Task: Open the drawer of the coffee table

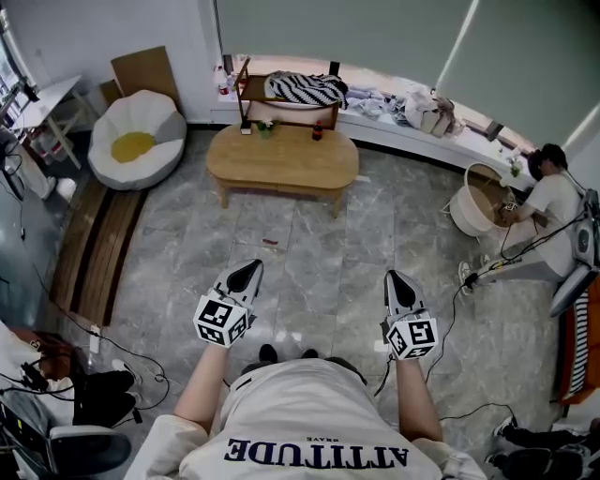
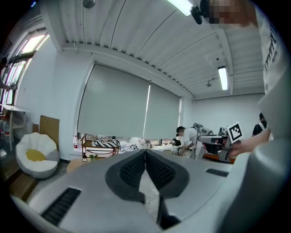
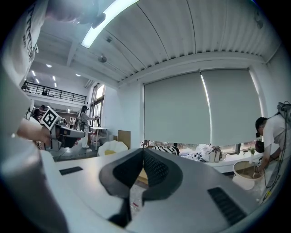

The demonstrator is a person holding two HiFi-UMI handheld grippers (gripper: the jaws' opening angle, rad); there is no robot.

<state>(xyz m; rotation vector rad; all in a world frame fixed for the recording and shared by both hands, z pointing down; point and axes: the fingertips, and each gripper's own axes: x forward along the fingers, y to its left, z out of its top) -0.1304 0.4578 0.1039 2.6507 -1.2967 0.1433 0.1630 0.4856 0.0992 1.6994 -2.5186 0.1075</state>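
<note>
The left claw and right claw, both clenched on nothing, are held side by side above the marble floor; the oval wooden coffee table stands at 12 o'clock, well apart from both.

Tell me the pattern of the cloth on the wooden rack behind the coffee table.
Black-and-white striped cloth; head view shows it best.

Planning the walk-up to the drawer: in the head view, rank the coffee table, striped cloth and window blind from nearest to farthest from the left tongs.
1. The coffee table, straight ahead of the left tongs.
2. The striped cloth, on the shelf behind the table.
3. The window blind, hanging at the very back.
</note>
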